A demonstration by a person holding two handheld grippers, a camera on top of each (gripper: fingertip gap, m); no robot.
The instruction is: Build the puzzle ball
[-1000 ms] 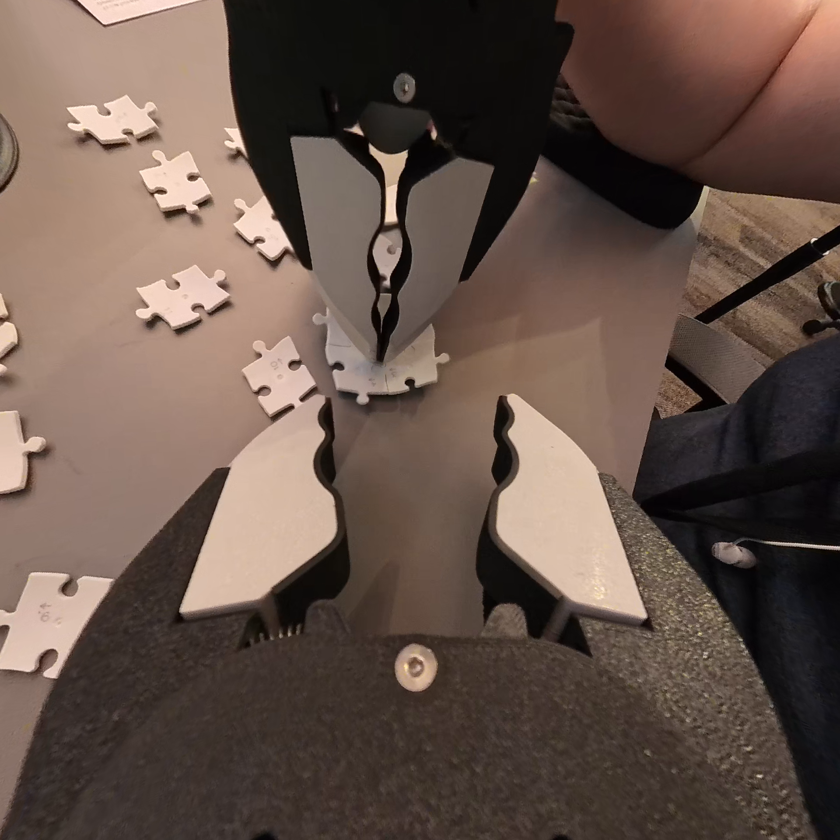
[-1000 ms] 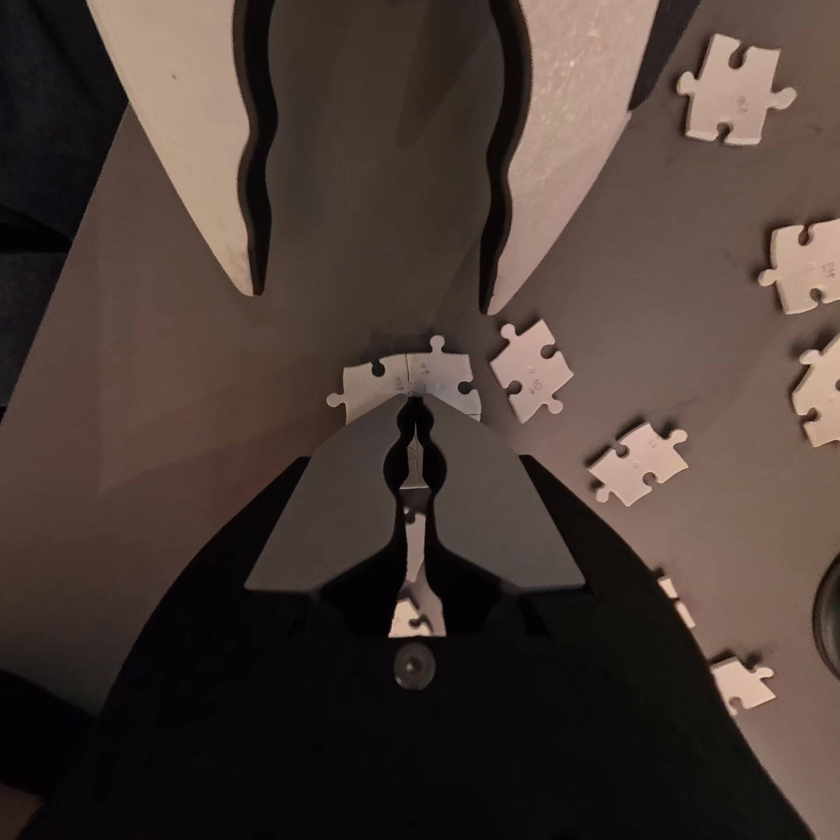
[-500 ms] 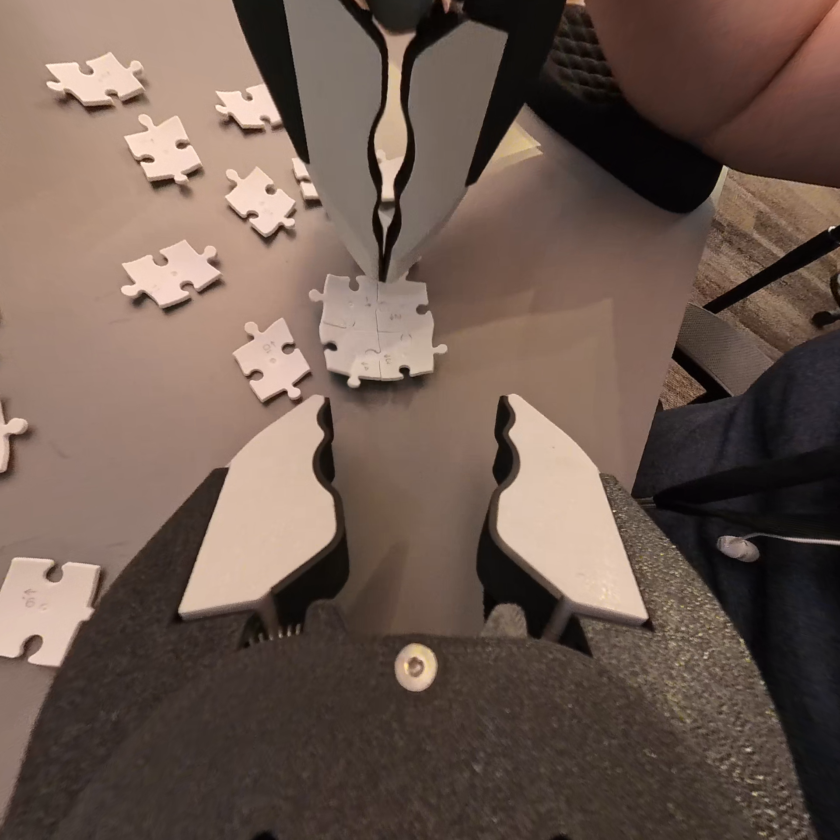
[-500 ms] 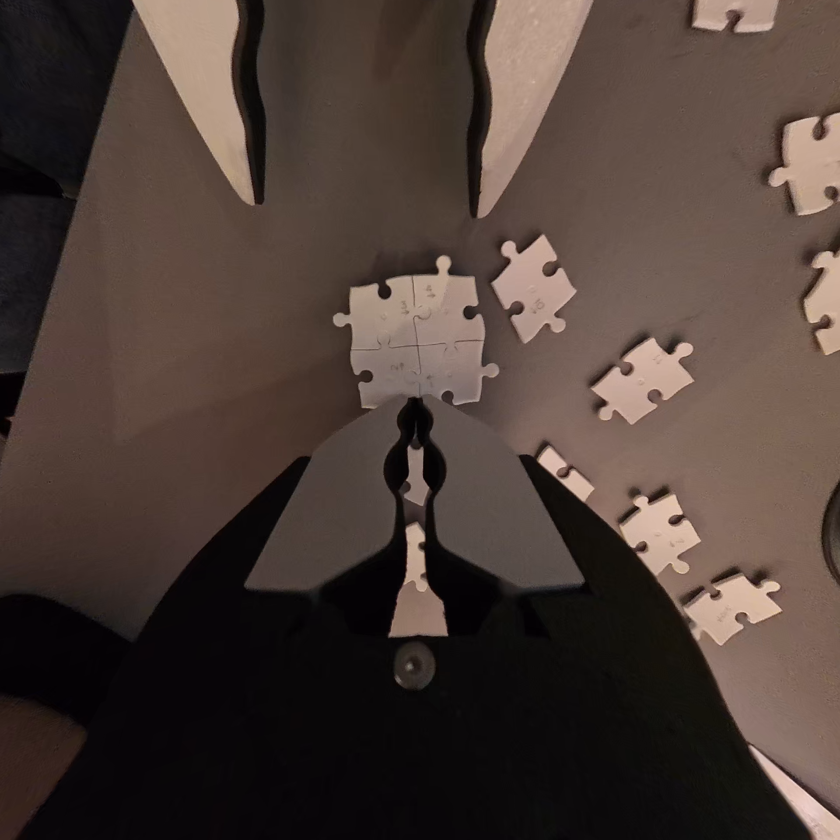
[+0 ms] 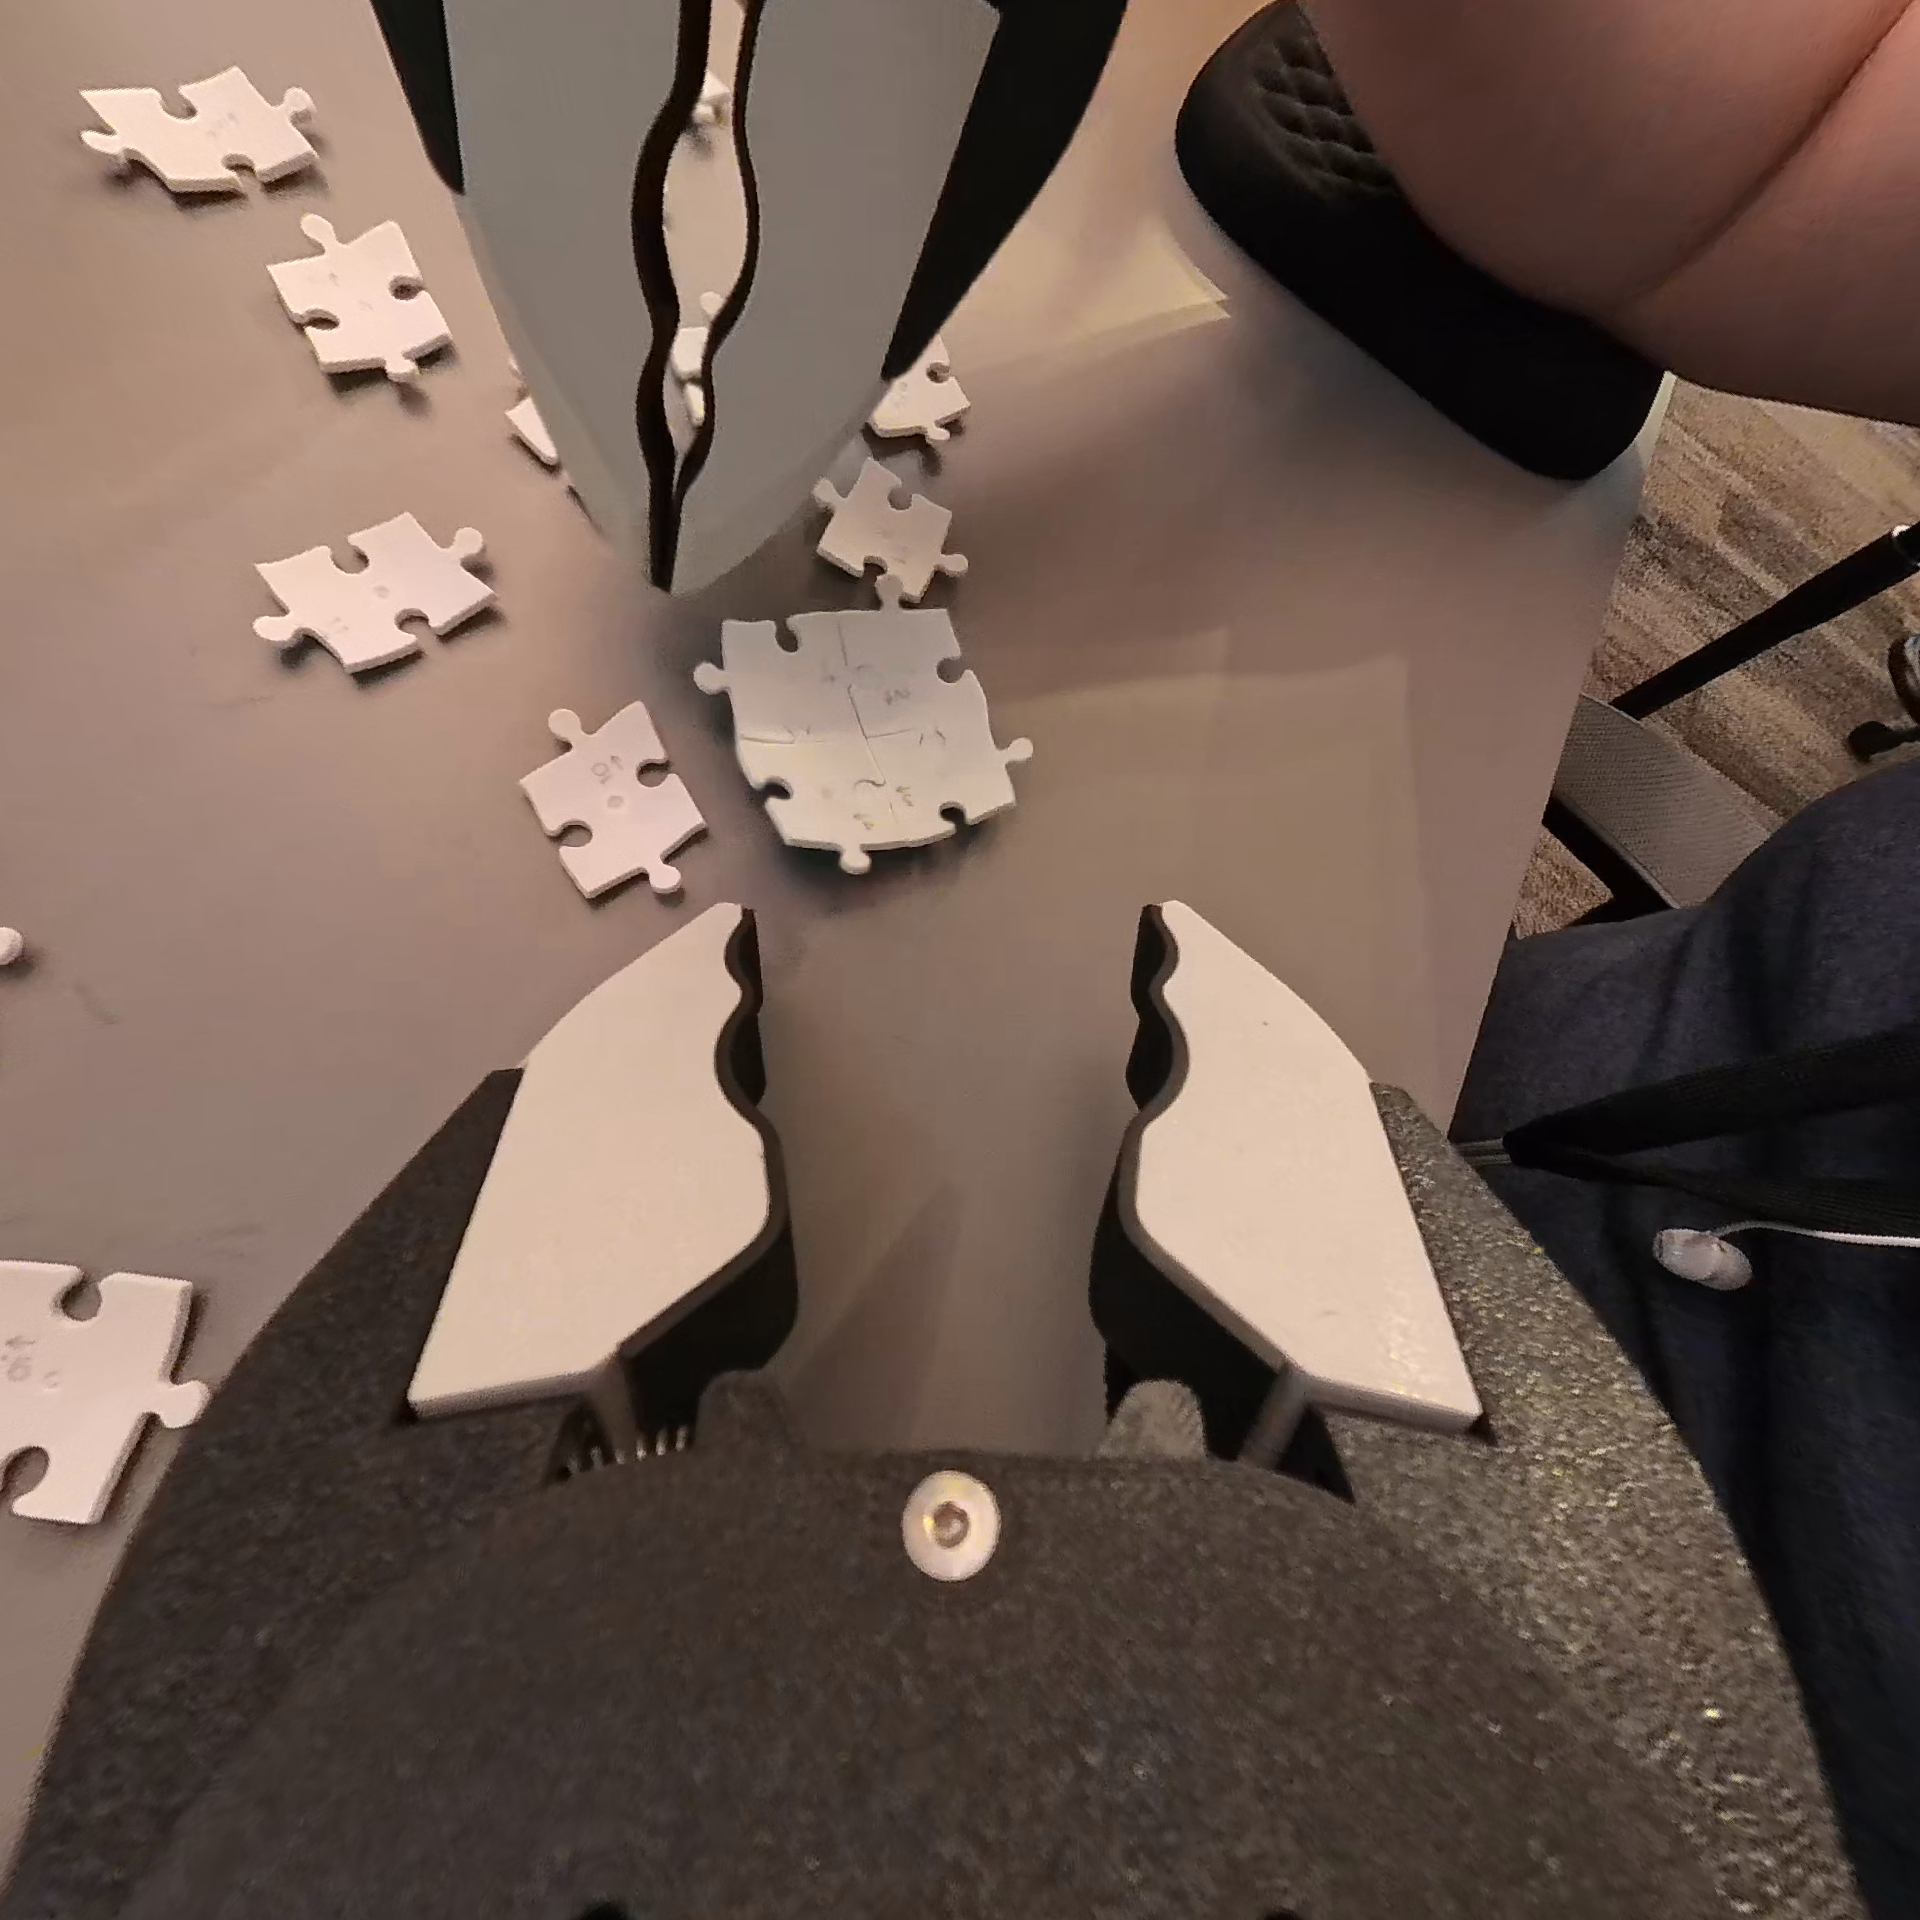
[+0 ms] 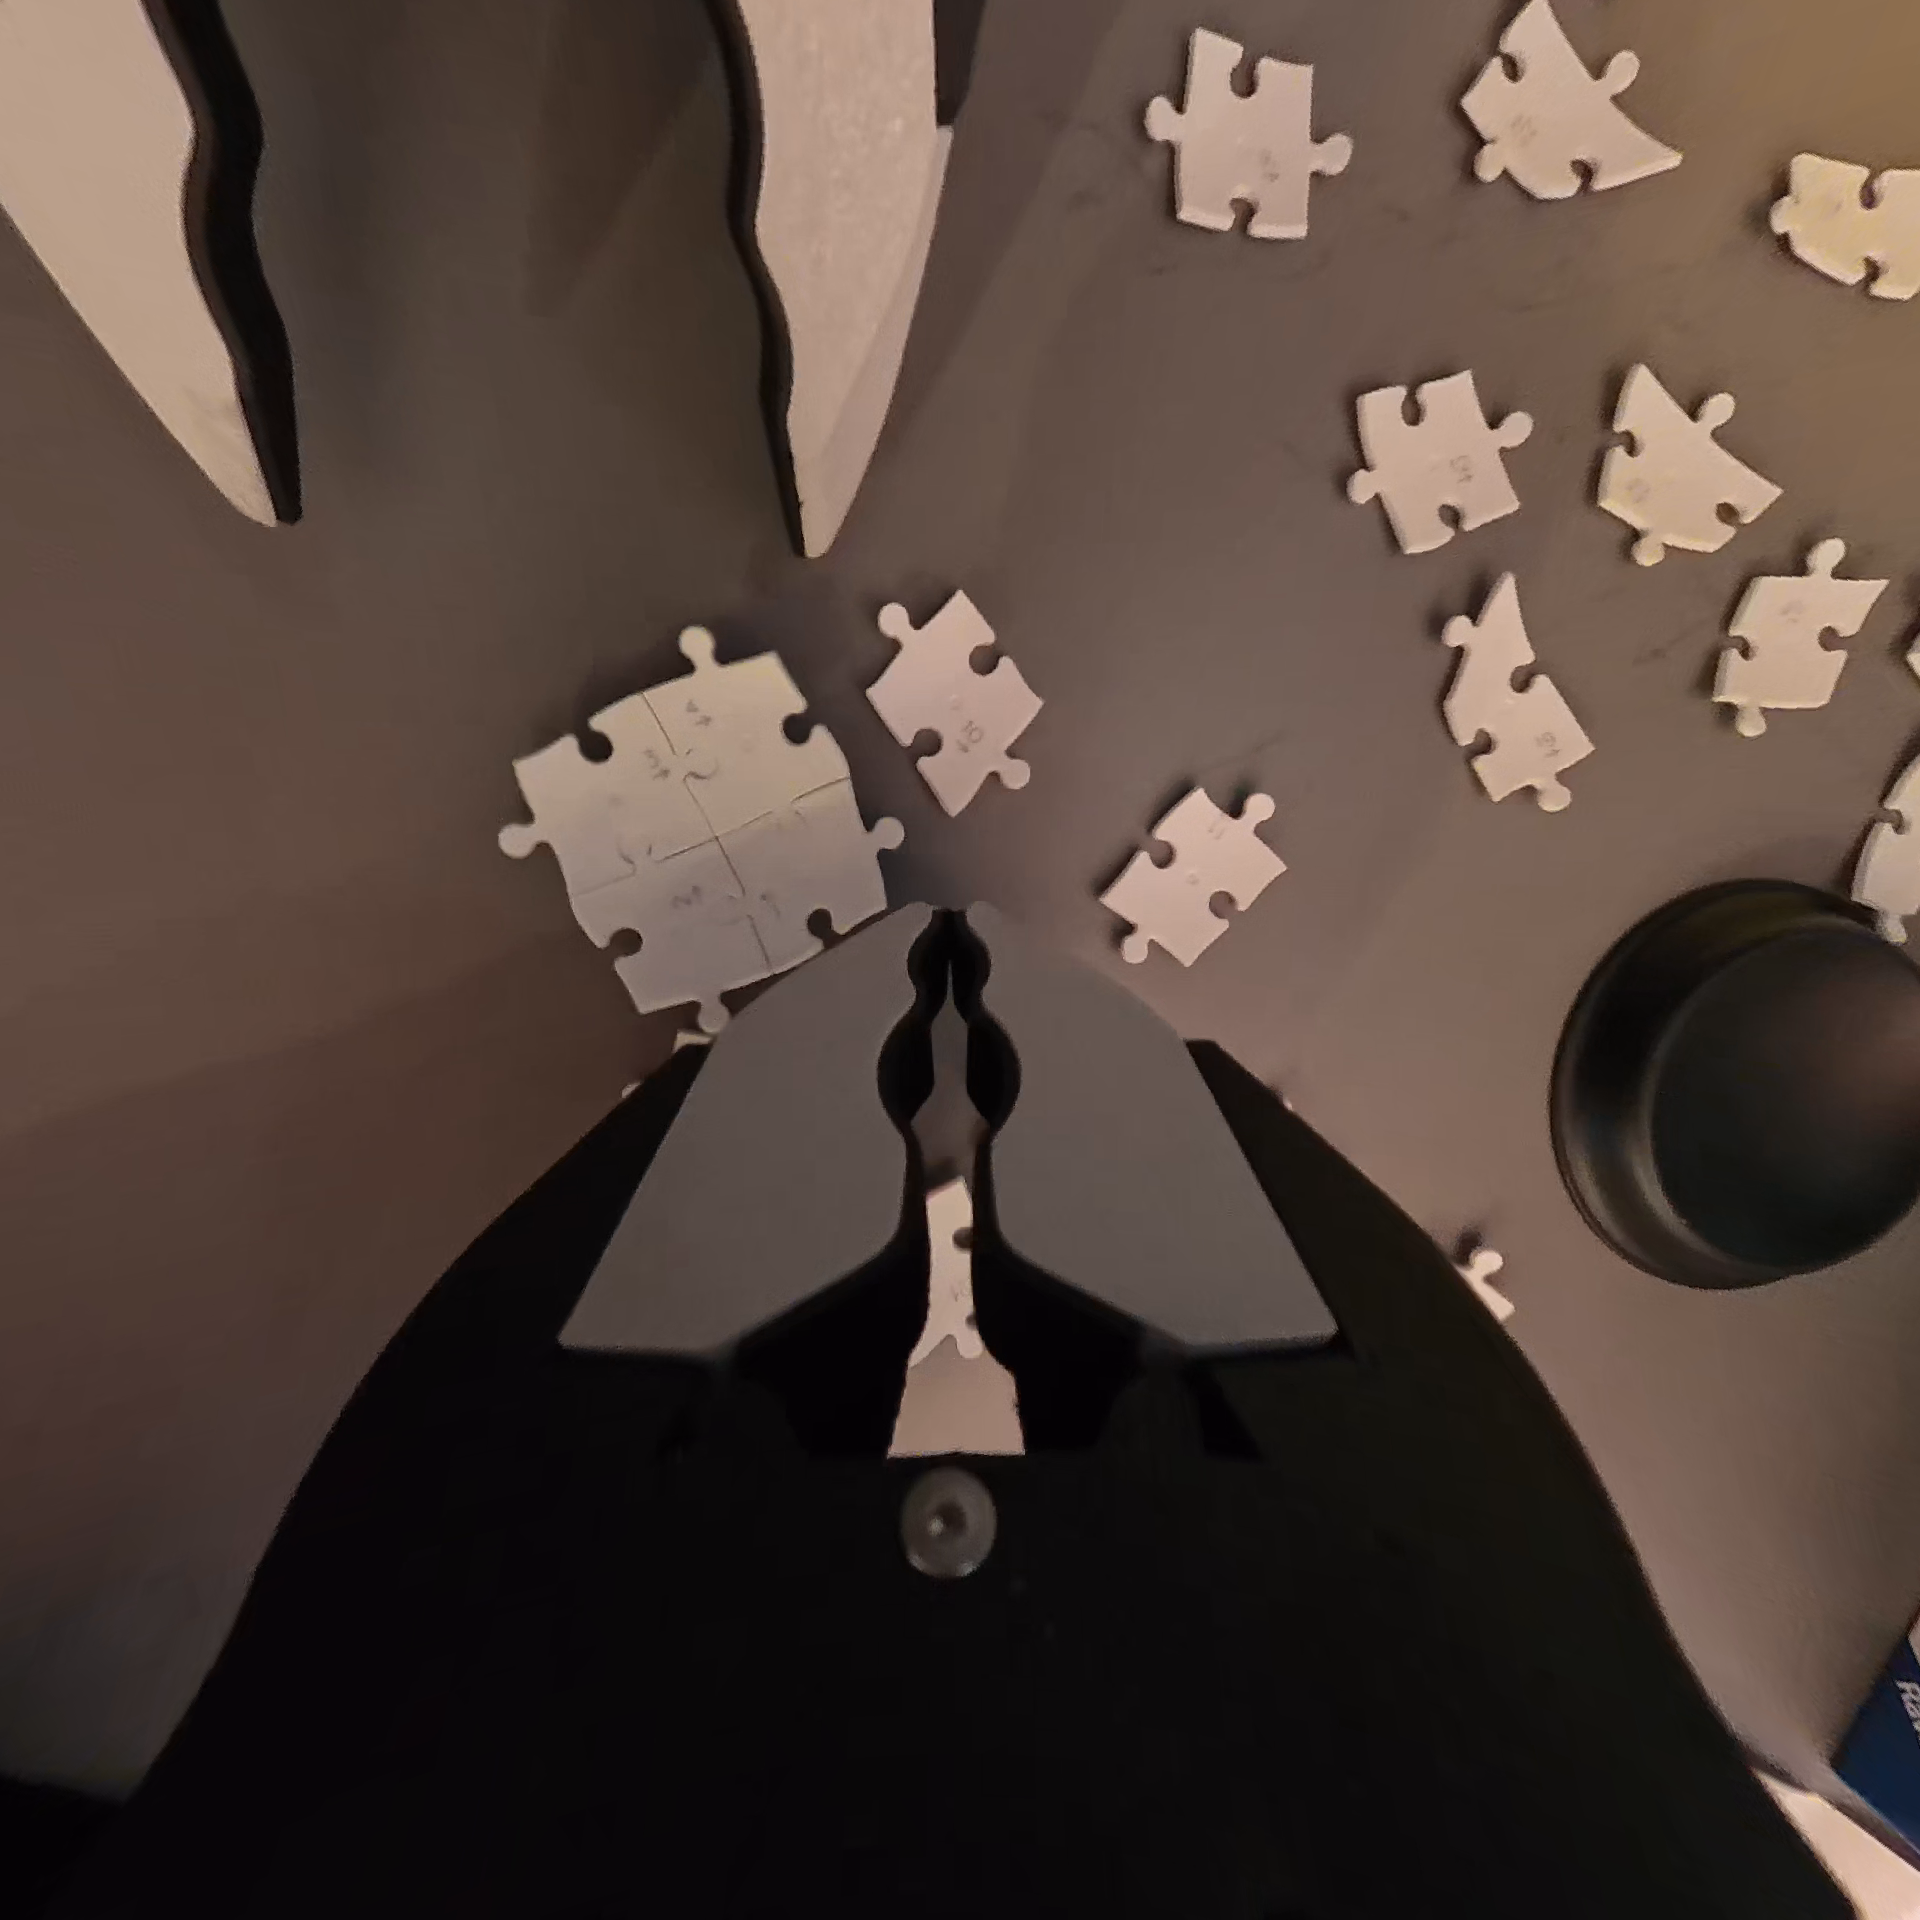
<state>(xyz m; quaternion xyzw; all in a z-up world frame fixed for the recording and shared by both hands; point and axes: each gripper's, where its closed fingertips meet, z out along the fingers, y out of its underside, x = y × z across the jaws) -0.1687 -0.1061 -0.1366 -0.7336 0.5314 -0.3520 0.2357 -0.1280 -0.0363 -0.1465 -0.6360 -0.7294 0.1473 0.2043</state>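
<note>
- The left gripper point(image 5: 945, 925) fills the lower half of the left wrist view, its jaws spread wide and holding nothing.
- The right gripper point(image 6: 951, 914) sits at lower centre of the right wrist view, fingertips pressed together and empty; it also hangs at the top of the left wrist view.
- A joined patch of four white puzzle pieces point(image 5: 868, 732) lies on the grey table point(image 5: 1247, 727), centre frame, apart from both grippers.
- A single loose piece point(image 5: 613, 795) lies just left of the patch.
- More loose pieces point(image 6: 1439, 478) are scattered at upper right of the right wrist view.
- A dark round stand point(image 6: 1756, 1081) sits at the right edge.
</note>
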